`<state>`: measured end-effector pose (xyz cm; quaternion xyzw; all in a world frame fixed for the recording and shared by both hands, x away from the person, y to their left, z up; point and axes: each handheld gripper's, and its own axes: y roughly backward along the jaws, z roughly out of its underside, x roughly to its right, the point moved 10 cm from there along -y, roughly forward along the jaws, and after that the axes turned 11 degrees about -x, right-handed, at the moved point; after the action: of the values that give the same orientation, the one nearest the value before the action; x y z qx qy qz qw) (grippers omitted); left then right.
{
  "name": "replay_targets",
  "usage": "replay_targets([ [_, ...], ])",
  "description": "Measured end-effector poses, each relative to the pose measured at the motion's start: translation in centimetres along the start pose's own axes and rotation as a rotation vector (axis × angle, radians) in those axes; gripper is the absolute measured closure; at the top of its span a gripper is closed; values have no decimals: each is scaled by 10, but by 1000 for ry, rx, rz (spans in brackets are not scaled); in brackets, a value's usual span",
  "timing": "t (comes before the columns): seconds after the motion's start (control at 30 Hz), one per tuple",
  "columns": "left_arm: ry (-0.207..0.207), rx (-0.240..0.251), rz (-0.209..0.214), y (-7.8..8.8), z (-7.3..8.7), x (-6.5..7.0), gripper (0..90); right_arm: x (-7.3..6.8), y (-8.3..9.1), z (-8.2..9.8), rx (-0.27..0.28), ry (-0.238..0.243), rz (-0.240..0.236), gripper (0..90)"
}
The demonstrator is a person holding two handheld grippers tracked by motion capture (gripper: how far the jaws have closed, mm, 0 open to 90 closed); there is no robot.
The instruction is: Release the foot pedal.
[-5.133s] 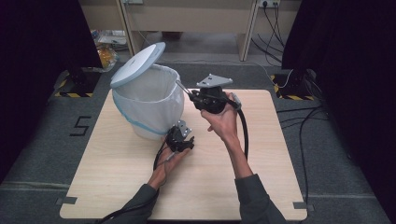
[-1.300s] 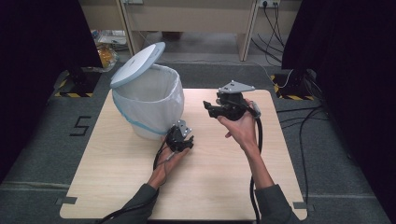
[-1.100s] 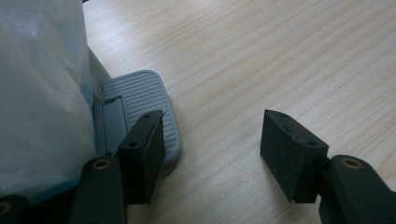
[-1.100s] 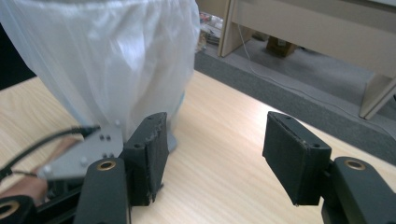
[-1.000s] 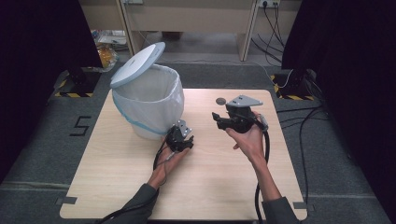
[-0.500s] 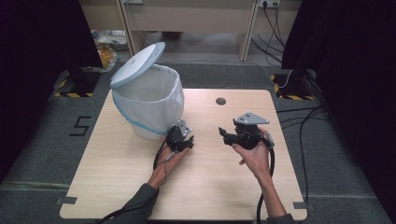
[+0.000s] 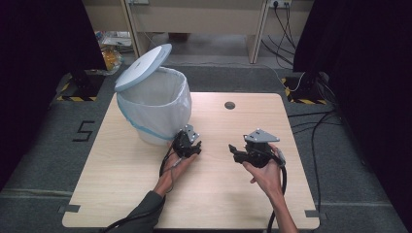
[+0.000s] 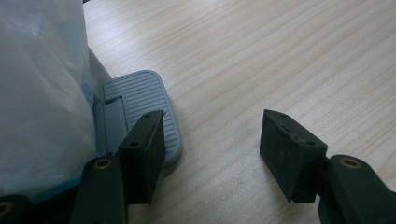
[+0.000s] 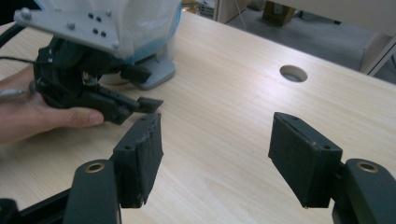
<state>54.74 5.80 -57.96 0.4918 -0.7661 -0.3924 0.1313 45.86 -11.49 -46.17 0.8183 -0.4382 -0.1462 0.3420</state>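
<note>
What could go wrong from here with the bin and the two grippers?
The left gripper has one open jaw resting on the grey ribbed foot pedal holding the lid up; slipping off could drop the pale blue round lid. The white bag-lined pedal bin looks light and might slide. The right gripper, open, points toward the left and could bump it.

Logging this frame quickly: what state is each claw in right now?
Left claw: open, empty, one jaw over the bin's pedal.
Right claw: open, empty, above the table.

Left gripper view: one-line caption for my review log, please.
Open left tongs hover low over the wooden table, one pad over the grey ribbed foot pedal of the bag-lined bin.
</note>
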Motion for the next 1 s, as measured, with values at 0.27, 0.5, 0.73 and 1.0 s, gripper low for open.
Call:
replay_targets([
  [0.27,0,0,-1,0,0,0,399,-5,-13,32,-60,-2,-14,337],
  [0.5,-1,3,-1,0,0,0,399,-1,-22,59,-100,-45,-17,327],
  [0.73,-3,4,-2,0,0,0,399,1,-26,77,-114,-78,-15,324],
  [1.0,-12,5,-3,0,0,0,398,6,-30,93,-121,-104,11,326],
])
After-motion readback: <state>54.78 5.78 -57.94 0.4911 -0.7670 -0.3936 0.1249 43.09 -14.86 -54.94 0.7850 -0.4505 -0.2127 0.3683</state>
